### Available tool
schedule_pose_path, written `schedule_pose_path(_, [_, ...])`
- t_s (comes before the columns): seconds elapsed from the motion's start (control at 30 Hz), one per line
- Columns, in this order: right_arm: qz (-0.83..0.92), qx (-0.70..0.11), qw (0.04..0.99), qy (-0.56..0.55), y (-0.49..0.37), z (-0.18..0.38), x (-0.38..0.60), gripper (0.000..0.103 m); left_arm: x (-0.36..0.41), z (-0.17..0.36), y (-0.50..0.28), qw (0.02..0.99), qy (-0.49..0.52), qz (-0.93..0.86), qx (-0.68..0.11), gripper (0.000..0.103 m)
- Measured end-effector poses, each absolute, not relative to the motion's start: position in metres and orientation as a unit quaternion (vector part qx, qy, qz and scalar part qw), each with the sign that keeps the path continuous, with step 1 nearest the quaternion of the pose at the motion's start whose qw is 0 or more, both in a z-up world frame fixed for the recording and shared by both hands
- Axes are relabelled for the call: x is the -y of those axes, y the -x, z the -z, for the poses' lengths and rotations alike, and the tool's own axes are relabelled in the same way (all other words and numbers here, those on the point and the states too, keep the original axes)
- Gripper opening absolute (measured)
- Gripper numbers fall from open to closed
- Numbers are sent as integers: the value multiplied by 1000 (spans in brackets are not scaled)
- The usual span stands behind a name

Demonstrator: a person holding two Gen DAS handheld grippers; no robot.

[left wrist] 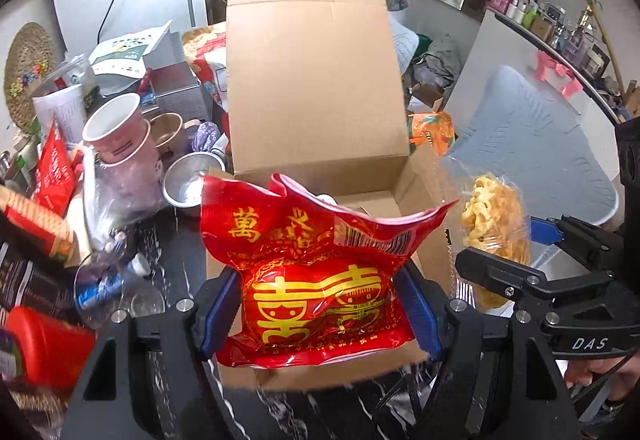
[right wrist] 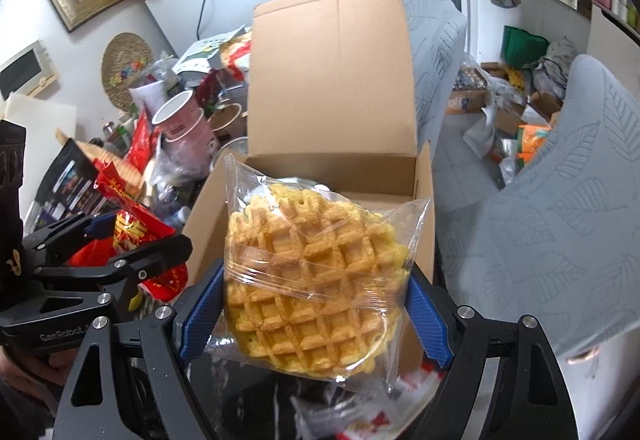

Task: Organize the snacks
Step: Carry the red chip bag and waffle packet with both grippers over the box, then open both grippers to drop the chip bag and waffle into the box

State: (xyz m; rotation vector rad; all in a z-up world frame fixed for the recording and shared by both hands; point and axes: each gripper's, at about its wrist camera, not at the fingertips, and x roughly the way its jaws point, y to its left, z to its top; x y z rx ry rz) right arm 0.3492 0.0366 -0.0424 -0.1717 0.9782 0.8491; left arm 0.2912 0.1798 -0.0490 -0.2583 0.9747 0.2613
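- A black table (left wrist: 176,240) with thin white marble-like veins carries everything.
- An open brown cardboard box (left wrist: 316,87) stands on it, lid flap upright at the far side.
- Left of the box sits a small shiny metal bowl (left wrist: 188,179).
- Stacked pink paper cups (left wrist: 120,135) stand just beyond the bowl.
- A red plastic bottle (left wrist: 44,348) lies at the near left edge.
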Motion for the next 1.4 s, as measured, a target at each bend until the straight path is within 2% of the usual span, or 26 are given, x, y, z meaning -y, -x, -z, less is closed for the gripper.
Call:
schedule_pose_path(0.83, [-396,-480,773,124,-418,109,-103,85,-234,131,-370,825,110,-162,-530,73])
schedule_pose_path(1.07, [-380,-486,771,160,-419,124,-116,86,-232,133,-377,825,59,-183,-532,73])
schedule_pose_path(1.4, [-366,-494,771,167,-418,122,-114,90,-230,122,-367,824,62,-194,-528,73])
